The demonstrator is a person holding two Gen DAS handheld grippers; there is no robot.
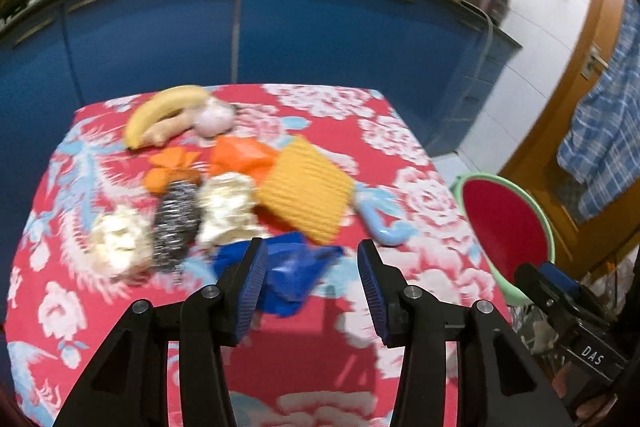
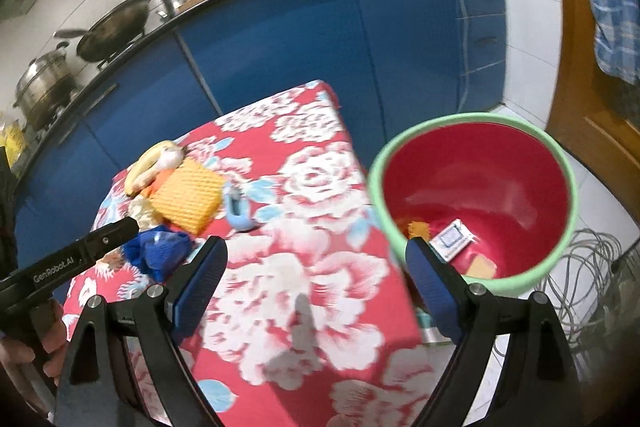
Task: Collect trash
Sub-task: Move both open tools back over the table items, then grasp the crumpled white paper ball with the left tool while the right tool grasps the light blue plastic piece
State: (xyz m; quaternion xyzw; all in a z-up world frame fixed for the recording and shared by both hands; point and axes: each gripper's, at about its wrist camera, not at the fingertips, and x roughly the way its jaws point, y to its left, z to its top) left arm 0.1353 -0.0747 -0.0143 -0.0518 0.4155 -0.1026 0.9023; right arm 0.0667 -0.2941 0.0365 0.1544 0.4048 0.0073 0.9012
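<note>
So our left gripper [image 1: 314, 283] is spread wide, hovering right over a crumpled blue wrapper [image 1: 294, 277] near the front of the counter [image 1: 420, 195] with the red floral cloth. Behind it sit two wadded paper balls [image 1: 226, 207], a steel scrubber [image 1: 176, 223], a yellow sponge [image 1: 306, 189] and a banana [image 1: 164, 113]. Our right gripper [image 2: 316, 285] is spread open too, holding nothing, by the counter's edge. The green-rimmed red bin [image 2: 472, 199] just beside the counter has a few scraps in it.

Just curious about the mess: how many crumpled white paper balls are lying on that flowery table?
2: one crumpled paper ball left of the steel scourer, another right of it. More may hide in the blurred pile.
</note>
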